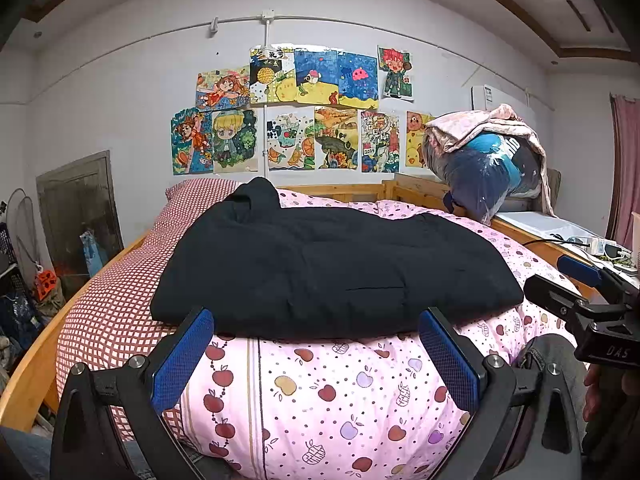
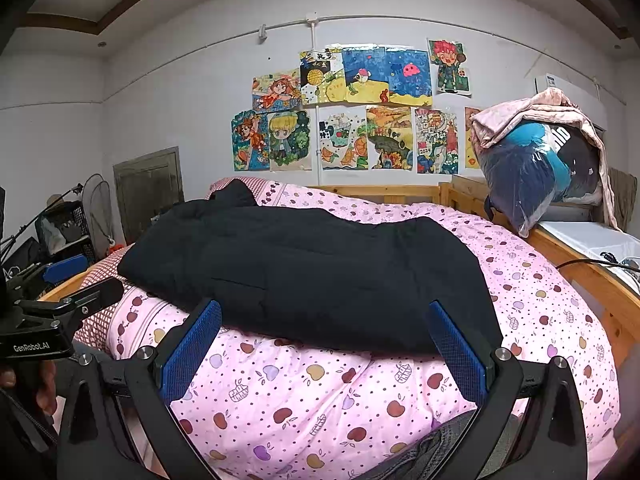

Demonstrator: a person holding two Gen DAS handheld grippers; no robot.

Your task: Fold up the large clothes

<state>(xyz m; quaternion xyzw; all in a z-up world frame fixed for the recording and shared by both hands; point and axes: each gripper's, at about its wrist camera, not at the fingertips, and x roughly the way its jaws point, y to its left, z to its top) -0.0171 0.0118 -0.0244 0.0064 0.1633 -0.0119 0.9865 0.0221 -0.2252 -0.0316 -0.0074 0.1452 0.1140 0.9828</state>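
While nothing gripped yet: left gripper (image 1: 316, 356) at lower centre of left view, jaws spread wide, empty. Black jacket (image 1: 328, 268) mid-frame, lying already doubled on pink quilt (image 1: 320, 392), just beyond fingertips. Right gripper (image 2: 326, 354) likewise wide apart, empty, jacket hem near. Risks, judged: padded fabric thick and slippery, so pinching top layer only could undo fold; soft humped quilt underneath may snag w/ hem.

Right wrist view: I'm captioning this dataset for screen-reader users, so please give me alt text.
A black garment lies folded on a pink apple-print quilt on a wooden bed, just beyond the open blue-padded right gripper, which holds nothing. The left gripper shows at the left edge; drawings cover the wall behind.
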